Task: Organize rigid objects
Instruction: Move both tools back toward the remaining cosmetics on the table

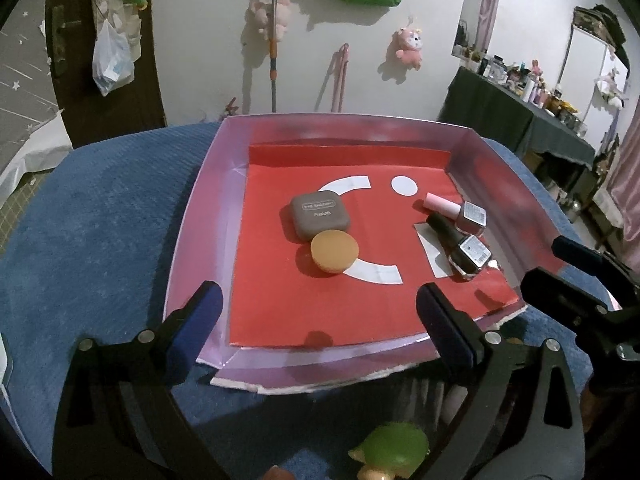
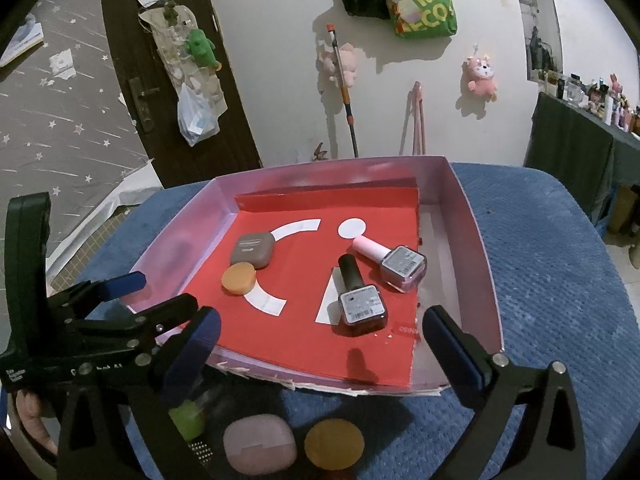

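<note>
A lilac-walled tray with a red liner lies on a blue cloth. In it rest a grey square case touching an orange round puck, and to the right a pink-capped polish bottle beside a black-capped polish bottle, both lying down. My left gripper hovers open over the tray's near edge, holding nothing. My right gripper is open too, over the near edge short of the black-capped bottle and the pink-capped bottle. The grey case and the puck lie further left.
On the cloth in front of the tray lie a pink case, a second orange puck and a green bottle. A green toy sits under my left gripper. A wall with hung toys and a dark door stand behind.
</note>
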`<state>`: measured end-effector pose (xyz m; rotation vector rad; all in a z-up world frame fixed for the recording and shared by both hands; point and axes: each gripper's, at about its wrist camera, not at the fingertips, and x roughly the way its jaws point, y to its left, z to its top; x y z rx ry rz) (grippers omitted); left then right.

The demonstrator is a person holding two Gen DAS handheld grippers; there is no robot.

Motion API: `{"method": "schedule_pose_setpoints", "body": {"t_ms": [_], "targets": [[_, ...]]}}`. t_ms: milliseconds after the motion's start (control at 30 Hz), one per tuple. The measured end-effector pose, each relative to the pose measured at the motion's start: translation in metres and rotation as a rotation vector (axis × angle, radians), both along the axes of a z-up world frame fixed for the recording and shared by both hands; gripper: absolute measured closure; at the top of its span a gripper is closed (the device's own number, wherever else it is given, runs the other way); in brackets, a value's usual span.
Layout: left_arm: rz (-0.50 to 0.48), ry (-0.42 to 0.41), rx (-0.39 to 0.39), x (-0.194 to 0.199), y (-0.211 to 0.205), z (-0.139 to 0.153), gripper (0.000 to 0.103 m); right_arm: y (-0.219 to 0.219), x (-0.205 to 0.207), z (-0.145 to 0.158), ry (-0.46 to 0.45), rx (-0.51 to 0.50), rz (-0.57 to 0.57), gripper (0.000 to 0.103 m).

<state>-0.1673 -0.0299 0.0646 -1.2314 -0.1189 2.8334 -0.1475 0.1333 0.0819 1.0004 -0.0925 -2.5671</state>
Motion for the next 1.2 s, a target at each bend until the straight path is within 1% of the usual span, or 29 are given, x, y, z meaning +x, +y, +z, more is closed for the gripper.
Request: {"method": "schedule_pose_setpoints", "body": {"t_ms": [233,533,667,833,933,1100,1200], "targets": [[-0.007,0.002,-0.009,0.013,0.001,0.001,0.004,0.002,0.014,0.003,0.009,0.002,-0.003,0.0],[-0.016,0.002,0.005,0.031,0.001,0.003,0.004,0.005,0.035,0.008,0.007,-0.023,0.007,0.0],[-0.029,0.008,0.004,0.043,0.004,0.004,0.004,0.003,0.046,0.009,0.012,-0.007,0.023,0.0],[-0.054,0.035,-0.016,0.063,0.011,0.009,0.004,0.003,0.058,0.007,0.022,0.017,0.028,0.007],[-0.045,0.045,-0.032,0.071,0.013,0.009,0.004,0.006,0.062,0.006,0.018,0.012,0.023,0.011],[-0.045,0.032,-0.012,0.078,0.011,0.004,0.004,0.011,0.07,0.0,0.007,0.01,0.016,0.017],[-0.051,0.034,-0.004,0.085,0.012,0.002,0.004,0.013,0.075,-0.004,-0.001,0.008,0.018,0.018]]}}
